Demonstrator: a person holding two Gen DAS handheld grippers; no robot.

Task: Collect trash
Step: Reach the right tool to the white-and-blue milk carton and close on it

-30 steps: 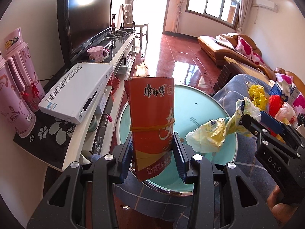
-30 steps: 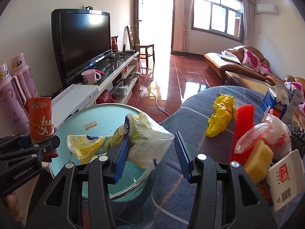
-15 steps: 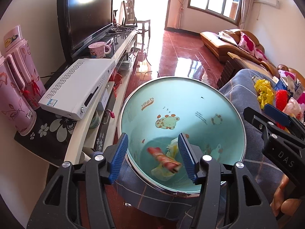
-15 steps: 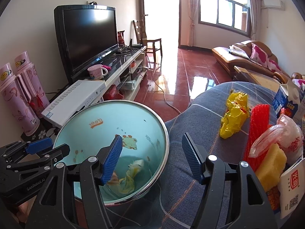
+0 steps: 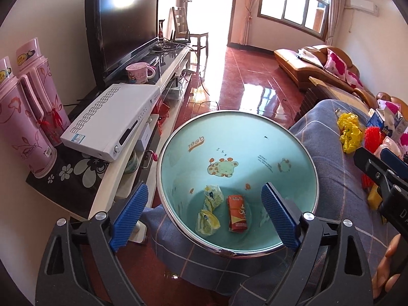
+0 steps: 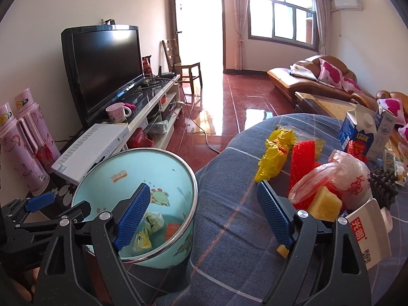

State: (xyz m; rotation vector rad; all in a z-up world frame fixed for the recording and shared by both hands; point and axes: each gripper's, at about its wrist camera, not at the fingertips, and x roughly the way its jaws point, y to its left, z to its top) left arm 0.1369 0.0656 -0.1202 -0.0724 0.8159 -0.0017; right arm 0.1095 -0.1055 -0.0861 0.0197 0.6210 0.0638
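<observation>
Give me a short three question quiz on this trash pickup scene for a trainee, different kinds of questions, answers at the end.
1. True or false: the red drink carton lies inside the pale blue cartoon-printed waste bin.
2. Multiple choice: the crumpled yellow plastic bag rests on A) the red tiled floor, B) the blue checked tablecloth, C) the white TV bench.
3. Fill in: the left claw holds ____.

Key: 1 true. 2 B. 3 nothing; its jaws are opening with only the bin below them.
</observation>
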